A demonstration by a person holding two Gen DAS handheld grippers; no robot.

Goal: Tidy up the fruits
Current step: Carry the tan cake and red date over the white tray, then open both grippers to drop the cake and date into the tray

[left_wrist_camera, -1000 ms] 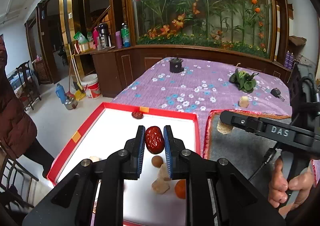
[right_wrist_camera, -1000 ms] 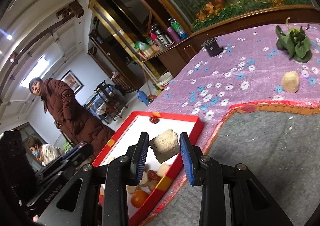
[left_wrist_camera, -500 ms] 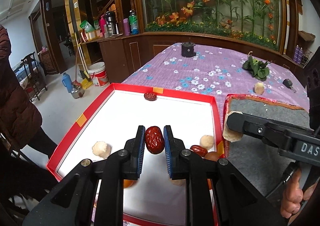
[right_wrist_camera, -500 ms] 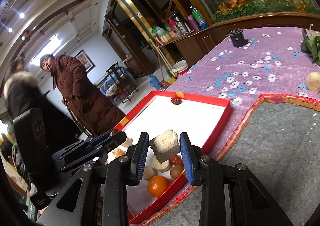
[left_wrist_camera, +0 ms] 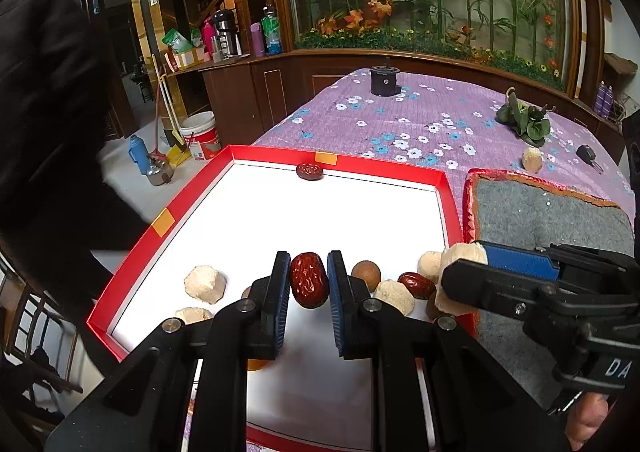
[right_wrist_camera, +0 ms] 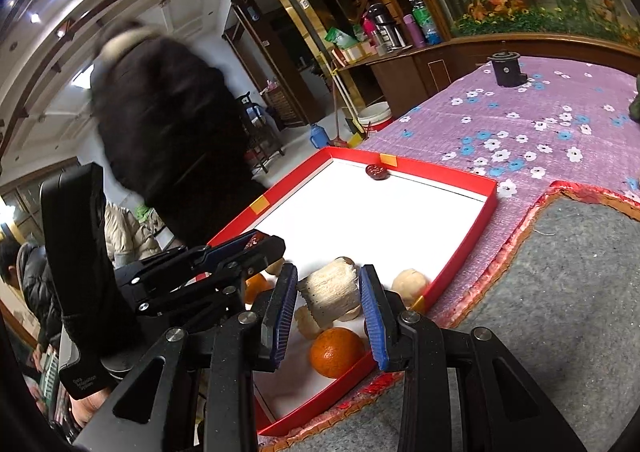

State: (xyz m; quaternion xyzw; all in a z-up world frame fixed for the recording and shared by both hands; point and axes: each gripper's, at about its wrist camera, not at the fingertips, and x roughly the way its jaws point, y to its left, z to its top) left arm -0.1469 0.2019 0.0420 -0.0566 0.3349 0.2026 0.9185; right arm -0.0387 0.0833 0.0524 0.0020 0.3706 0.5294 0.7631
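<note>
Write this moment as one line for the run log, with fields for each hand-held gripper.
left hand-held gripper: shut on red date | right hand-held gripper: shut on pale fibrous chunk | both over red tray

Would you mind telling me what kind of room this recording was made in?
Probably a lived-in home. A floral tablecloth covers the table, flasks and bottles crowd a wooden sideboard, and a broom and bucket stand on the floor.

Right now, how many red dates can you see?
3: one gripped by the left gripper, one against the red tray's far wall, one among the near-right pile. More may be hidden.
</note>
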